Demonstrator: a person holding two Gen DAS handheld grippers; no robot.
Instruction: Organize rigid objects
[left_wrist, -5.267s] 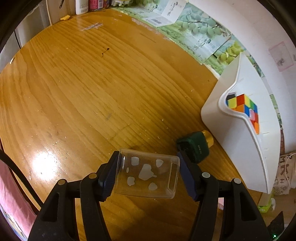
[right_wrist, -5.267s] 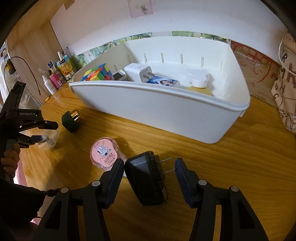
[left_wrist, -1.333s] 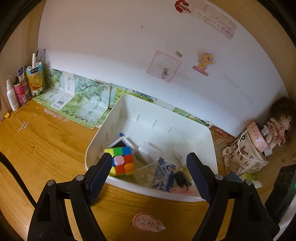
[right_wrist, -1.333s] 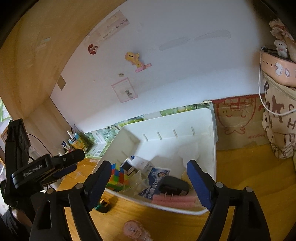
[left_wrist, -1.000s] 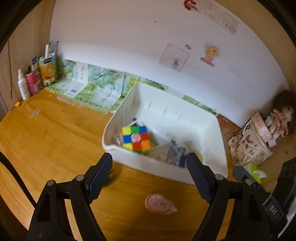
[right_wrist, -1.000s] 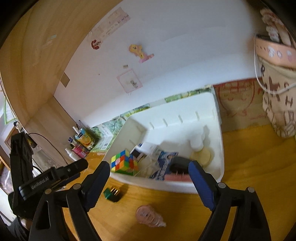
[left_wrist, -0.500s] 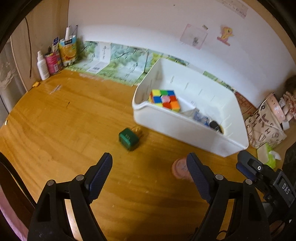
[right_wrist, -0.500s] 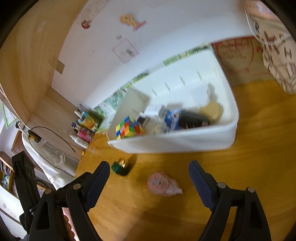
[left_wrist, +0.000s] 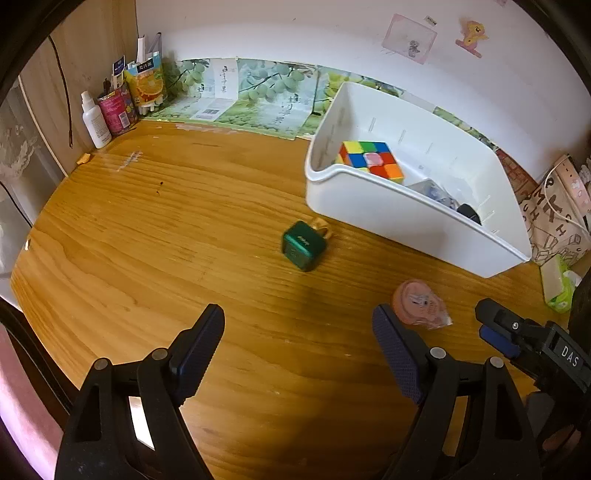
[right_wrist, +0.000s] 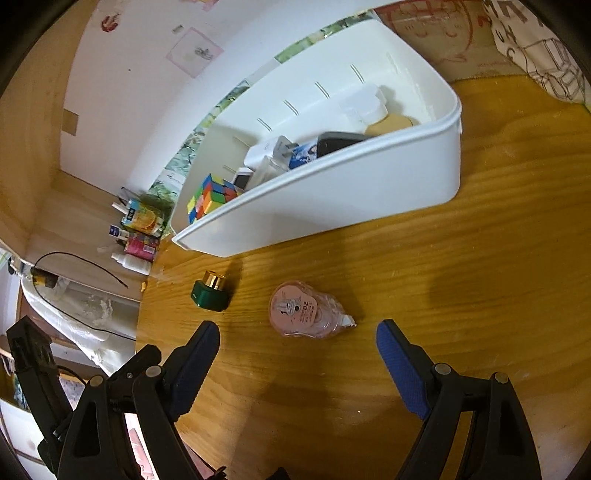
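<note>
My left claw (left_wrist: 298, 332): wide, empty | my right claw (right_wrist: 298, 345): wide, empty | pink correction tape (right_wrist: 306, 310): on counter (right_wrist: 480, 295), just before white bin (right_wrist: 332, 199) | green bottle (left_wrist: 303, 245): beside bin's front | Rubik's cube (left_wrist: 371, 161): inside bin

White bin (left_wrist: 406, 218), green bottle (left_wrist: 303, 246) with gold cap, pink tape dispenser (right_wrist: 306, 310).
</note>
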